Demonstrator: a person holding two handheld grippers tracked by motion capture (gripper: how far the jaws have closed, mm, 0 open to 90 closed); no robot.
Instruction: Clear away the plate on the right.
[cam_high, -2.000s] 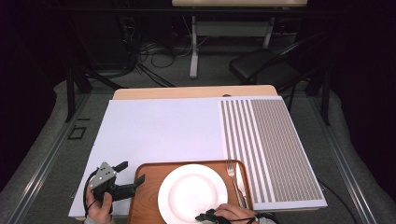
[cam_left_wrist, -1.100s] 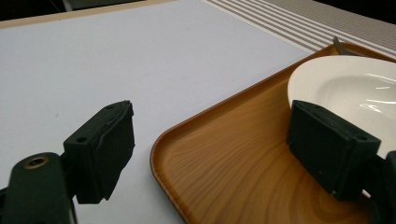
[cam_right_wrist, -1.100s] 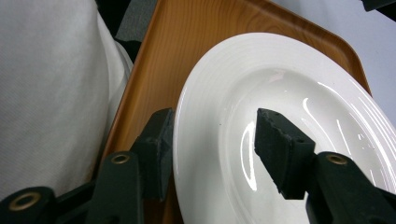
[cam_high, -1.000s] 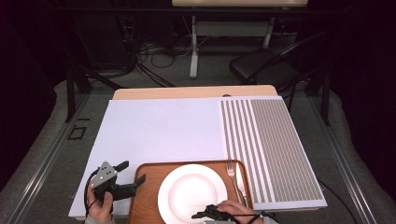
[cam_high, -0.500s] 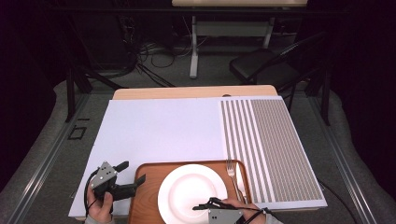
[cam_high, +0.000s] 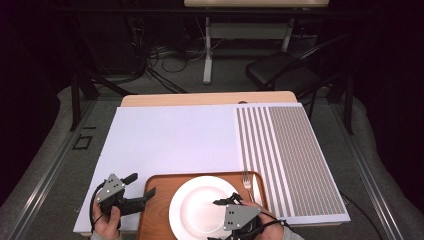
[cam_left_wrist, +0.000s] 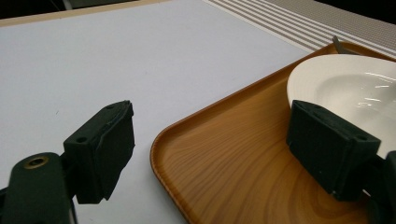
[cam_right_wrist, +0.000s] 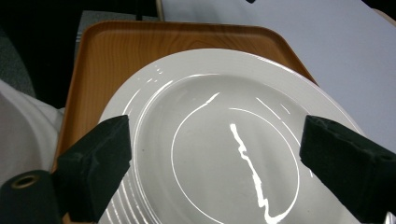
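A white plate (cam_high: 197, 210) lies on a wooden tray (cam_high: 157, 210) at the table's near edge, with a fork (cam_high: 246, 181) on the tray to its right. My right gripper (cam_high: 226, 200) hovers over the plate's right half; its jaws have just been opening and stand wide, nothing pressed between them. In the right gripper view the plate (cam_right_wrist: 215, 135) lies under the open gripper (cam_right_wrist: 219, 158). My left gripper (cam_high: 141, 185) is open beside the tray's left corner. In the left gripper view that gripper (cam_left_wrist: 215, 140) straddles the tray rim (cam_left_wrist: 163, 140), with the plate (cam_left_wrist: 355, 84) off to the right.
A white sheet (cam_high: 170, 140) covers most of the table, and a striped mat (cam_high: 290, 155) lies on its right side. A strip of wooden table edge (cam_high: 200, 98) shows at the back. Beyond it are a chair (cam_high: 285, 72), table legs and floor cables.
My right gripper has come farther in over the plate from the bottom edge, and its jaws now stand wider apart. The left gripper has stayed put.
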